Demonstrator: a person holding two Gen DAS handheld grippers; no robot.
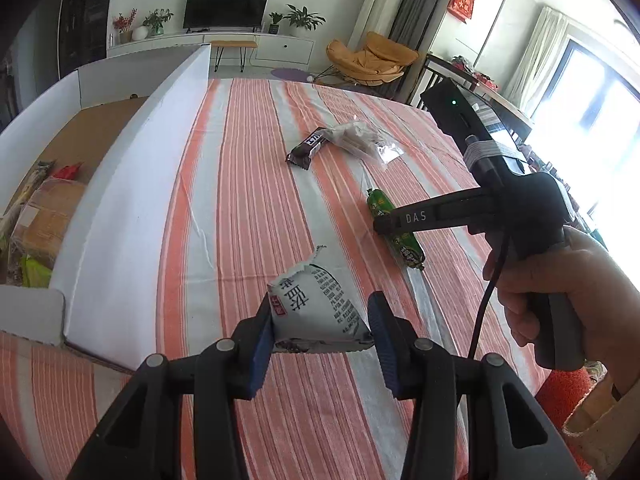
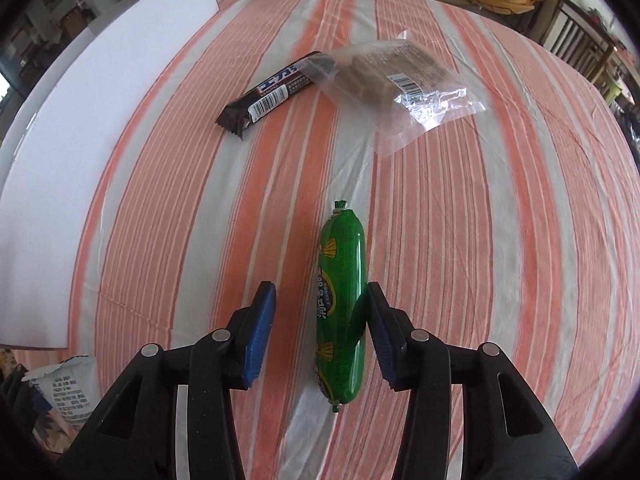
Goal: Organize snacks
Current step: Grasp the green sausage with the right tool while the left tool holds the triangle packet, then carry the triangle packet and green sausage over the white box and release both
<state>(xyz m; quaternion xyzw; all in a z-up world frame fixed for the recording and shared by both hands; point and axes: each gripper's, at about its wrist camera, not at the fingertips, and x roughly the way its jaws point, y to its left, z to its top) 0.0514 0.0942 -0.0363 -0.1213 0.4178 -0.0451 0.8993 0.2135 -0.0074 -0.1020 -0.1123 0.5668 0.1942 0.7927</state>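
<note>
One white box (image 1: 132, 208) on desk (image 1: 248, 160) holds assorted packets. Left claw (image 1: 322, 310) grips white snack pack (image 1: 312, 296). Right claw (image 2: 321, 296) open, straddling green sausage (image 2: 342, 256).

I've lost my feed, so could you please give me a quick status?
Left gripper shut on white packet. Right gripper open astride green sausage. Nothing in the way.

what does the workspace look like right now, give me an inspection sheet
surface: striped tablecloth, wrinkled
job's things: white packet; green sausage; chocolate bar partly under clear wafer bag; white box alongside
clutter: nothing seen
grippers: left gripper clamps white packet; right gripper open, straddling green sausage
cables: black cable hanging from right gripper
surroundings: TV, orange chair
</note>
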